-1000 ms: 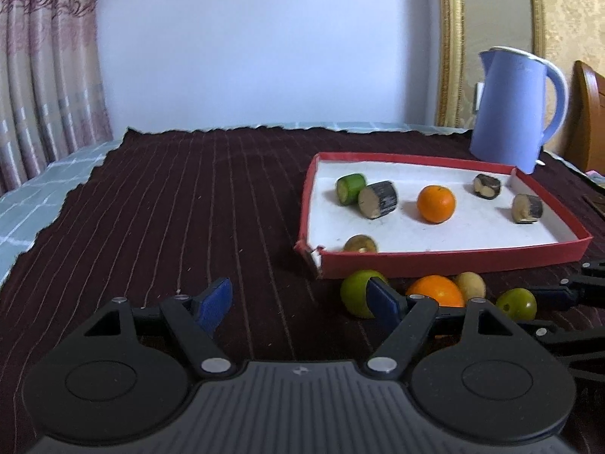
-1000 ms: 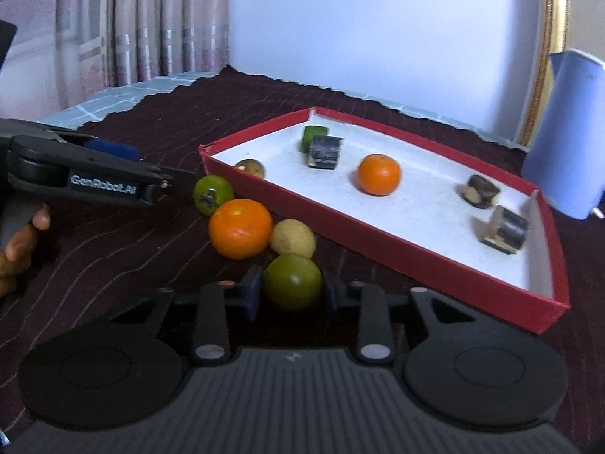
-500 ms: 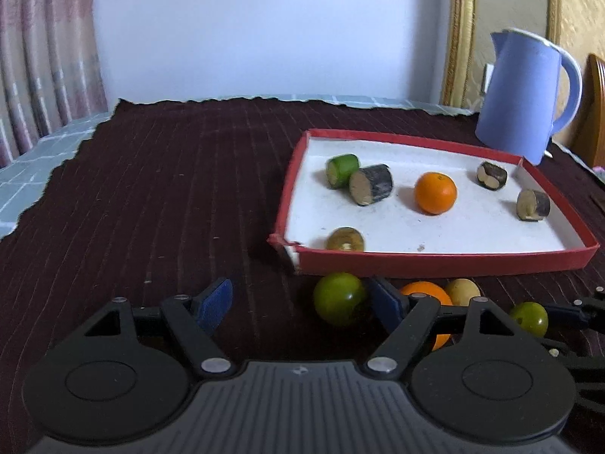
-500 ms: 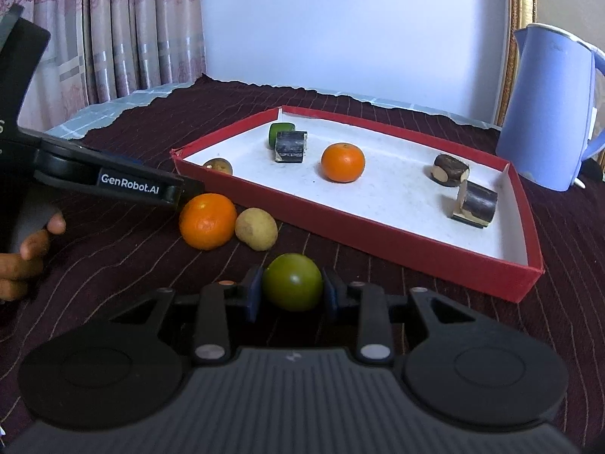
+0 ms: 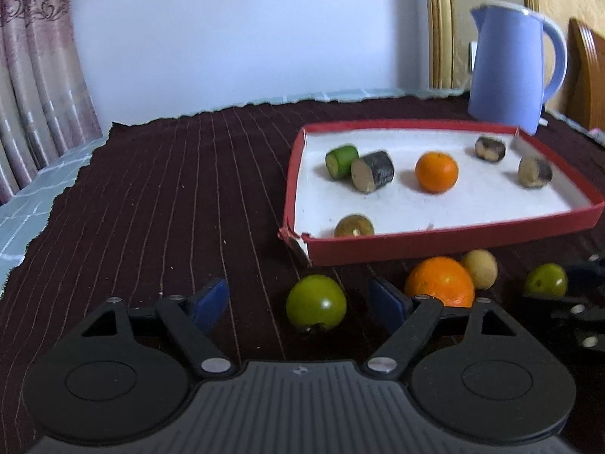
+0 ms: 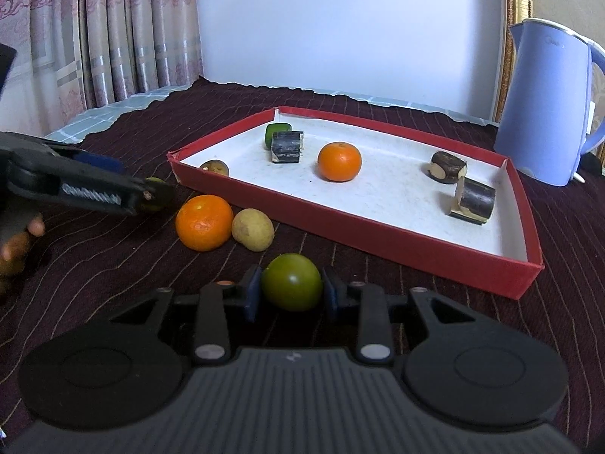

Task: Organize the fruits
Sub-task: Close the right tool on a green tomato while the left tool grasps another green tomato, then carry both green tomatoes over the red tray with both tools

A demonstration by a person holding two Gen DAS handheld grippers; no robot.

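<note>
My left gripper (image 5: 300, 304) has its jaws opening around a green fruit (image 5: 315, 302) on the dark cloth; the blue pads stand clear of it on both sides. My right gripper (image 6: 292, 297) is shut on a second green fruit (image 6: 292, 282) just above the cloth. Between the two lie an orange (image 6: 204, 221) and a small yellowish fruit (image 6: 252, 229), close to the red tray (image 6: 359, 227). In the tray are another orange (image 6: 339, 160), a brownish-green fruit (image 6: 215, 167), a green cylinder and several dark cylinders. The left gripper's near finger (image 6: 94, 189) hides most of its fruit in the right wrist view.
A light blue kettle (image 5: 514, 68) stands behind the tray's far right corner. The dark striped cloth (image 5: 170, 196) stretches bare to the left of the tray, ending at a pale checked edge. A person's fingers (image 6: 22, 234) show at the left. Curtains hang at the back left.
The left gripper has shifted right, so the green fruit that lay by its right finger is now between the jaws, which stand slightly wider. The right gripper still clamps its fruit.
</note>
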